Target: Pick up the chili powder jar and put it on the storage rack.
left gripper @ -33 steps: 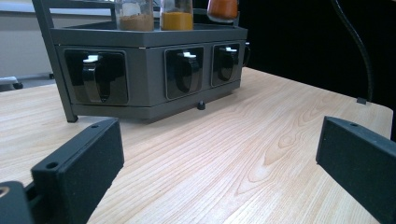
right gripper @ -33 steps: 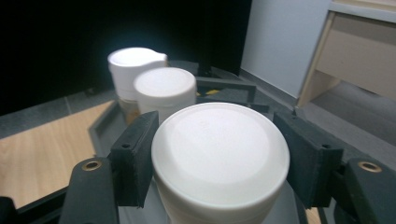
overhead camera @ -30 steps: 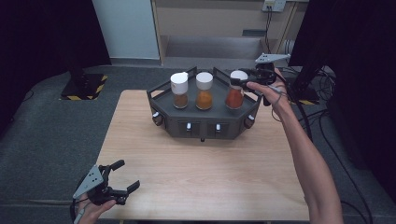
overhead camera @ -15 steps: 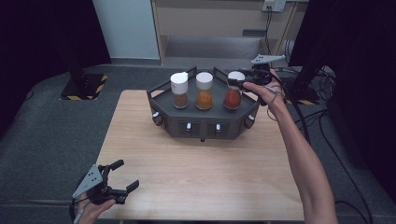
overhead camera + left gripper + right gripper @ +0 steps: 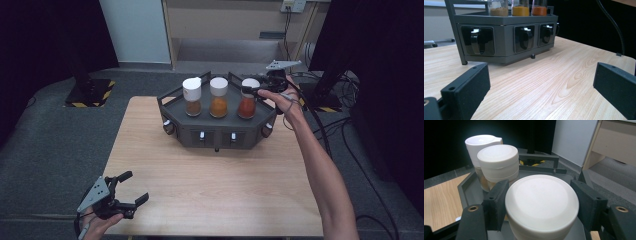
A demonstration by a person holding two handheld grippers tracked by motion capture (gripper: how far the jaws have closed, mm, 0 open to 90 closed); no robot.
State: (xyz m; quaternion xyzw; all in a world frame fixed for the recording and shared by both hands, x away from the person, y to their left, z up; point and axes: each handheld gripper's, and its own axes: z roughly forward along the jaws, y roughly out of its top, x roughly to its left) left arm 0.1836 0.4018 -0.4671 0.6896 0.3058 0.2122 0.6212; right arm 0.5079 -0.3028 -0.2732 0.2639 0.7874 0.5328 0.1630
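A dark grey six-sided rack (image 5: 215,136) stands at the far middle of the wooden table (image 5: 215,190). On it stand three white-capped jars: brown spice (image 5: 192,97), orange spice (image 5: 218,97) and red spice (image 5: 248,102). My right gripper (image 5: 251,89) reaches in from the right and is shut on the red jar's white cap (image 5: 541,202), a black jaw pressed to each side. The orange jar's cap (image 5: 499,161) and the brown jar's cap (image 5: 481,143) stand behind it. My left gripper (image 5: 136,186) rests open and holds nothing near the table's front left corner, facing the rack's front (image 5: 506,40).
The rack's front faces carry black knobs (image 5: 525,38). Bare wood lies between the left gripper and the rack. Cables (image 5: 320,130) trail off the table's right side. Grey floor mats surround the table, and a cabinet stands behind it.
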